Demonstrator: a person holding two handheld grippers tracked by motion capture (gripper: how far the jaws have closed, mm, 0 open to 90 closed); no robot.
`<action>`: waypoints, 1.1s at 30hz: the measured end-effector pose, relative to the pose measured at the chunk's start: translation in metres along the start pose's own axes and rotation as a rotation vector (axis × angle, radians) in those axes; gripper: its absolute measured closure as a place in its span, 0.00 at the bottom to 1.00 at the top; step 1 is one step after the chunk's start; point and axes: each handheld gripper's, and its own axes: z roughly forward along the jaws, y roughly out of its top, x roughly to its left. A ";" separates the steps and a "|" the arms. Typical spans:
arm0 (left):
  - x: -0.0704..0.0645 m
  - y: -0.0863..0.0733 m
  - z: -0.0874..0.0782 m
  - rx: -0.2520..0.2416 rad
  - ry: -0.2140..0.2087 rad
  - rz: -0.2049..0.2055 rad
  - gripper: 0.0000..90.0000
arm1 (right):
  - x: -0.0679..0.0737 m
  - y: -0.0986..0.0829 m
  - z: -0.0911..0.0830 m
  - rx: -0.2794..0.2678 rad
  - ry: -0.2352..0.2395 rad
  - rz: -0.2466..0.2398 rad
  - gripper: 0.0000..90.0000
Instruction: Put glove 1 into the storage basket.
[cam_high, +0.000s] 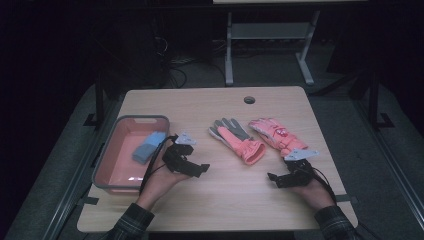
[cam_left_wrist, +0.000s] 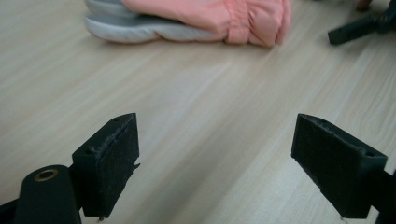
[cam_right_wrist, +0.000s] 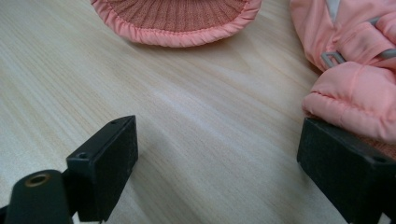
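Note:
Two pink winter gloves lie on the wooden table (cam_high: 225, 195). One glove (cam_high: 237, 137) shows grey fingers and palm; the other glove (cam_high: 277, 134) lies to its right. My left gripper (cam_high: 200, 169) is open, low over the table between the bin and the gloves. In the left gripper view the left gripper (cam_left_wrist: 219, 140) holds nothing, with the grey-palmed glove (cam_left_wrist: 196, 18) ahead. My right gripper (cam_high: 275, 180) is open just in front of the gloves. In the right gripper view the right gripper (cam_right_wrist: 217, 140) has one glove's cuff opening (cam_right_wrist: 177, 18) ahead and the other glove (cam_right_wrist: 355, 70) touching its right jaw.
A pink bin with a grey rim (cam_high: 141, 118) sits at the table's left and holds a folded blue item (cam_high: 148, 146). A cable hole (cam_high: 249, 99) is near the far edge. Bare wood lies along the near edge. The other gripper (cam_left_wrist: 355, 28) shows far right in the left gripper view.

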 end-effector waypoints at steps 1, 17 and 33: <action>0.000 0.000 0.000 0.000 0.000 0.000 0.16 | 0.000 0.000 0.000 0.002 -0.001 0.000 0.14; -0.016 -0.049 0.027 0.034 0.018 0.025 0.16 | 0.004 0.014 -0.010 0.021 0.042 -0.005 0.48; -0.021 -0.076 0.029 -0.053 0.029 0.111 0.14 | 0.007 0.056 -0.017 -0.025 0.116 -0.038 1.00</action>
